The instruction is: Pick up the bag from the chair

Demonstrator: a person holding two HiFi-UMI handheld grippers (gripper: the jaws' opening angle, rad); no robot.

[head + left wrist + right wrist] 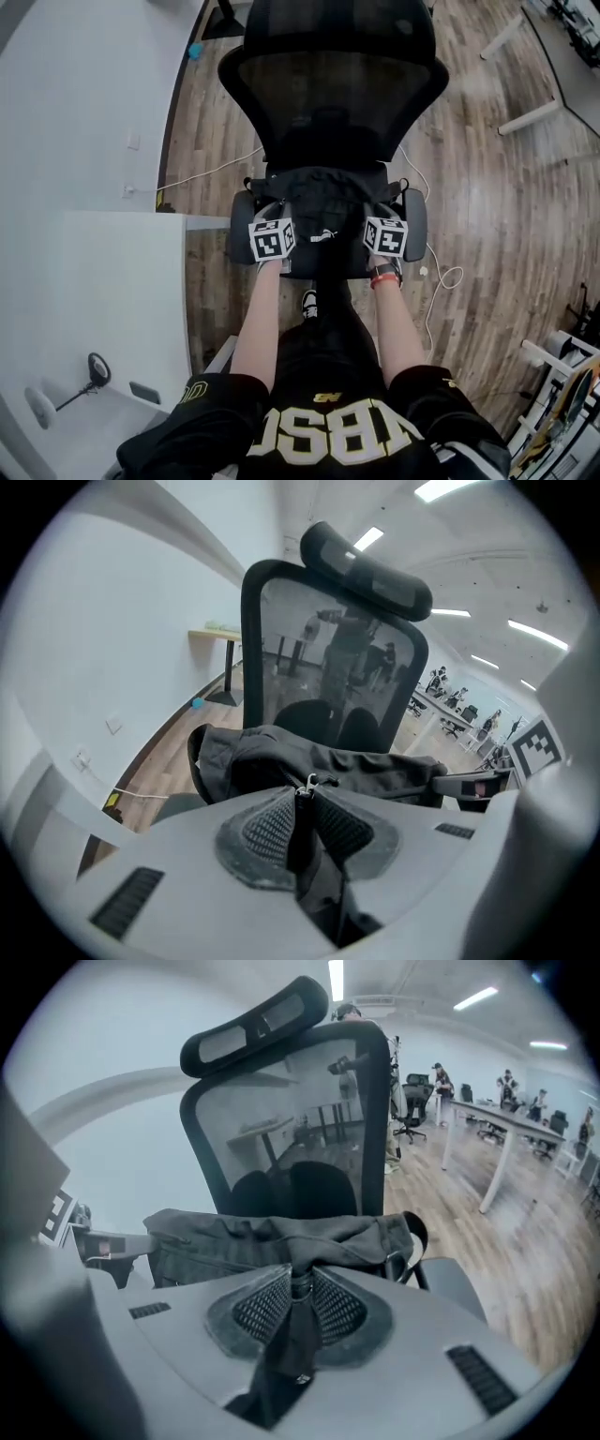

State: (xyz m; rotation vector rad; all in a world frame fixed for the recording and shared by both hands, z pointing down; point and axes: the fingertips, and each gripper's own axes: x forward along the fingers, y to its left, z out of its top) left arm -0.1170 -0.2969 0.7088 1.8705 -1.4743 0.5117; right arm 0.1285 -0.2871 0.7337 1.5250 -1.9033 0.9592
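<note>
The left gripper [302, 810] has its 2 jaws narrowed tight on a fold of the black bag [281, 757], and the right gripper [300, 1296] pinches another fold the same way. The bag stretches between the 2 pairs of fingers and just past their tips, in front of the chair [281, 1101] backrest.

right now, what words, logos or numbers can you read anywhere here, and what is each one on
"BSC": the middle of the big gold-edged letters on the shirt; the end letters are unclear.
Small gold mark above those letters: too blurred to read.
Gold marks on the left sleeve: partly hidden, unreadable.
White logo on the bag: too small to read.
Cubes: square marker patterns only, no words.
</note>
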